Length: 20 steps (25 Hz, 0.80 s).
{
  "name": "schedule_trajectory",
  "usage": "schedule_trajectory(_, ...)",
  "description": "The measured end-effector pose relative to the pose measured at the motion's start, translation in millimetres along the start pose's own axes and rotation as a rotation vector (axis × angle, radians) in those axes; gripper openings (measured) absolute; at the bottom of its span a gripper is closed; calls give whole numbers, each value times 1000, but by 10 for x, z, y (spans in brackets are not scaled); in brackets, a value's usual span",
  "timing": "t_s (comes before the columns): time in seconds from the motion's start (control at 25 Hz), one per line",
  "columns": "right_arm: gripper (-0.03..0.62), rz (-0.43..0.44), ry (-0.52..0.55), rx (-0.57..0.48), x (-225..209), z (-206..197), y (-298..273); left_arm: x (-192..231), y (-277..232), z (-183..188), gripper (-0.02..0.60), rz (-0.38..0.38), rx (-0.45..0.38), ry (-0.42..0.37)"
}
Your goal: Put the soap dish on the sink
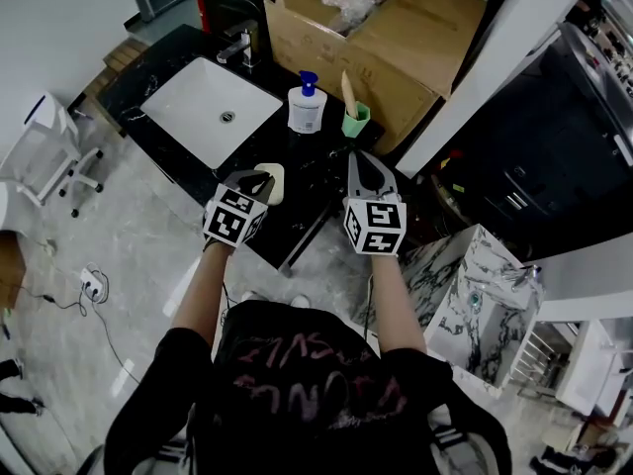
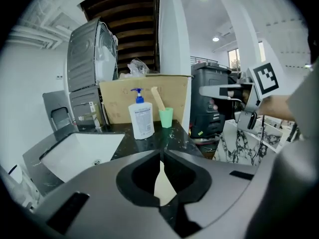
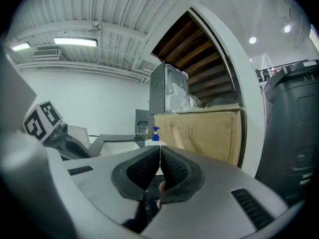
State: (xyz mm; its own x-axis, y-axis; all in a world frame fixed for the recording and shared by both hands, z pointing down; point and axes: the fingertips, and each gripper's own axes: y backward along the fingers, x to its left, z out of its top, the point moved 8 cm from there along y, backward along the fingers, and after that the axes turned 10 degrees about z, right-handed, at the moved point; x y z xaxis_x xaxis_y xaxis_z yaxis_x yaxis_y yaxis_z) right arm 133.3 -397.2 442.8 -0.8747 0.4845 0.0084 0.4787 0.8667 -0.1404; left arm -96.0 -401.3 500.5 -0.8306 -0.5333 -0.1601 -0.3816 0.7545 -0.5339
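Observation:
A cream soap dish point(image 1: 273, 183) lies on the black counter point(image 1: 318, 171) near its front edge, to the right of the white sink basin point(image 1: 193, 102). My left gripper point(image 1: 253, 179) is shut, its tips right beside the dish. In the left gripper view the dish point(image 2: 163, 185) shows pale through the gap behind the closed tips of that gripper point(image 2: 160, 156). My right gripper point(image 1: 353, 158) hovers over the counter's right part, shut and holding nothing; its tips point(image 3: 159, 158) meet in its own view.
A soap bottle point(image 1: 307, 107) with a blue pump and a green cup point(image 1: 356, 119) stand at the back of the counter, before a large cardboard box point(image 1: 396, 28). A faucet point(image 1: 240, 46) stands behind the basin. A marble block point(image 1: 465, 285) sits on the floor to the right.

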Motion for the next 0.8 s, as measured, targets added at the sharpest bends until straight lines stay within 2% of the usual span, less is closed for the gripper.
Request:
schedule_trajectory(0.24, 14, -10, 10, -4, -10, 43, 18, 206, 182, 225, 17, 96, -99, 46)
schedule_trajectory(0.48, 14, -19, 11, -16, -9, 89, 56, 406, 532, 607, 17, 177, -242, 70)
schedule_trajectory(0.8, 14, -13, 32, -35, 55, 208, 55, 555, 761, 738, 17, 223, -342, 101)
